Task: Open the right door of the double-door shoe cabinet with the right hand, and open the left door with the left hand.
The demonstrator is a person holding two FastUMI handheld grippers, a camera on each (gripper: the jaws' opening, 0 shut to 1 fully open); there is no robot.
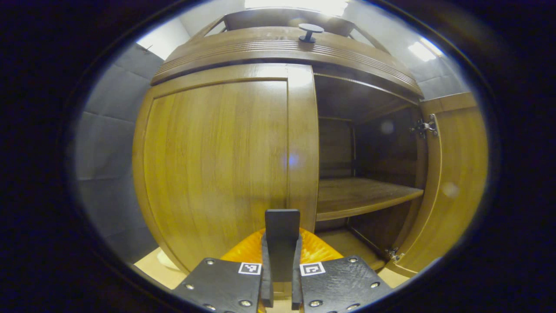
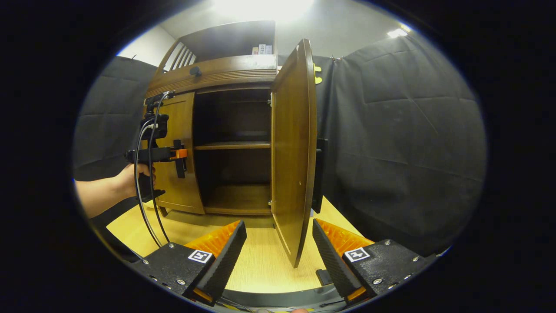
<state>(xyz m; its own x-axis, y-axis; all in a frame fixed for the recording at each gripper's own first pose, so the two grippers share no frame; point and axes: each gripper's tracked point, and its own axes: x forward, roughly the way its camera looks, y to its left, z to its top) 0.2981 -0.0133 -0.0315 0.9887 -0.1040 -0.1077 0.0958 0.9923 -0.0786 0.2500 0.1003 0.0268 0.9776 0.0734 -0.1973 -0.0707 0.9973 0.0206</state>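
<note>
Shoe cabinet (image 2: 217,74) stands on the light wood table (image 2: 260,261), against the black cloth wall.

Right door (image 2: 292,148) is swung out wide, edge-on in the right gripper view, its black handle (image 2: 320,174) on the far face. Right gripper (image 2: 278,243) sits near, fingers spread wide apart — the door's lower edge hangs between them, neither finger touching it. The interior is open to view: one shelf (image 2: 232,145) midway up, floor panel below, nothing on either.

Left door (image 1: 226,165) is closed, flush with the frame. Left gripper (image 1: 281,261) is right up against it, fingers drawn narrow on the left door's black handle (image 1: 282,224), which stands upright between them near the door's right edge. Pads look pressed on both sides of it. From the right gripper view, that same gripper is at the left door's front, held by a hand (image 2: 130,178) coming in from the left, cables (image 2: 145,195) trailing down.

In the left gripper view the right door stands open at far right, hinges (image 1: 425,127) visible top and bottom. A small black knob (image 1: 310,31) sits on the cabinet top.
</note>
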